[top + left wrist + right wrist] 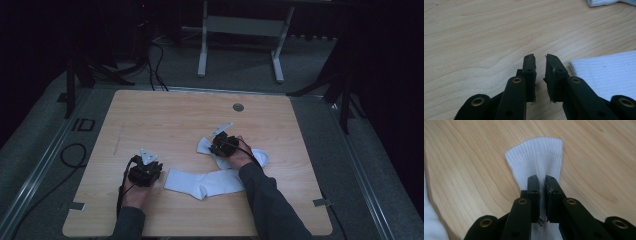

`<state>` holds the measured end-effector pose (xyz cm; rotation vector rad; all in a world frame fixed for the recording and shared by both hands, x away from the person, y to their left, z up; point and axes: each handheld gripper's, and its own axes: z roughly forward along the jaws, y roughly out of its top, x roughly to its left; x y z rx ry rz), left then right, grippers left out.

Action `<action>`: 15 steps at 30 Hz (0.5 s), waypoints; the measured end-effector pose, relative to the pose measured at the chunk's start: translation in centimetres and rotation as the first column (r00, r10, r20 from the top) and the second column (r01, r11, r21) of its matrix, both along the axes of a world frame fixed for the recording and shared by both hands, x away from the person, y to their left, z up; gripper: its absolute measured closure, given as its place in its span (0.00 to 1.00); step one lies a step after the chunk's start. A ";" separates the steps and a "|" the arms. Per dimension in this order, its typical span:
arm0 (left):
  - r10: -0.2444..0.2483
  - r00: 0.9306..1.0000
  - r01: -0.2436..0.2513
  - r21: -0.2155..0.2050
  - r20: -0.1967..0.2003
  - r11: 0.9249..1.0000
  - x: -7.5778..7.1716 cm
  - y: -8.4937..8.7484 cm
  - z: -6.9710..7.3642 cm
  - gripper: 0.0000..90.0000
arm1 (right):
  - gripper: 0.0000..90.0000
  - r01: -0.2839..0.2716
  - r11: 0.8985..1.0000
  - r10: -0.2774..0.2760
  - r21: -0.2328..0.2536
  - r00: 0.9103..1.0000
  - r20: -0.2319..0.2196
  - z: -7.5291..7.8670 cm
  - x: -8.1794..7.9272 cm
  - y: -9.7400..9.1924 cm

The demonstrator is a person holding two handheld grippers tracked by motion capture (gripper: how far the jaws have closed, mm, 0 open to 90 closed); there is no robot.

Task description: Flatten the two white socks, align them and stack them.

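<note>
I'm seeing two white socks lying on the wooden table (165, 115). The right gripper (542, 181) is pinching the far sock (537, 157): its jaws are nearly together with ribbed fabric bunched between them, and the cuff is fanning out past the tips onto the wood. In the high view this sock (260, 156) is sitting right of centre, partly hidden under the right gripper (216, 145) and the right hand (239, 154).

The near sock (202, 182) is lying flat, closer to the table's front edge, between the two forearms. The left gripper (540, 58) is gripping nothing; its jaws are standing a narrow gap apart over bare wood. The near sock's ribbed edge (609, 72) is lying just beside its right jaw, and I can't tell whether they touch. In the high view the left gripper (145, 171) is sitting just left of that sock, held by the left hand (135, 192).

A dark sleeve (267, 200) is covering the right forearm.
</note>
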<state>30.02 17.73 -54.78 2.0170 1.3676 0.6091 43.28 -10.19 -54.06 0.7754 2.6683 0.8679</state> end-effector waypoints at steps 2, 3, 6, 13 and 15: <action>0.002 1.000 -0.002 -0.002 -0.001 1.000 0.0 0.0 0.0 0.85 | 0.93 0.004 1.000 -0.004 0.004 1.000 0.001 0.3 0.0 -0.7; 0.002 1.000 -0.002 -0.001 -0.004 1.000 0.0 0.1 0.0 0.84 | 0.93 0.009 1.000 -0.009 0.009 1.000 -0.001 0.6 -0.1 -1.1; 0.002 1.000 -0.002 0.001 -0.007 1.000 0.1 0.0 -0.1 0.84 | 0.93 0.015 1.000 -0.015 0.026 1.000 0.004 1.7 -0.3 -2.5; 0.000 1.000 0.000 0.004 -0.010 1.000 0.0 0.0 0.0 0.83 | 0.93 0.030 0.997 -0.032 0.068 0.999 0.034 4.1 -1.1 -5.2; 0.001 1.000 -0.001 0.003 -0.011 1.000 0.0 0.1 0.0 0.83 | 0.93 0.034 0.997 -0.037 0.076 0.999 0.038 4.5 -1.3 -5.7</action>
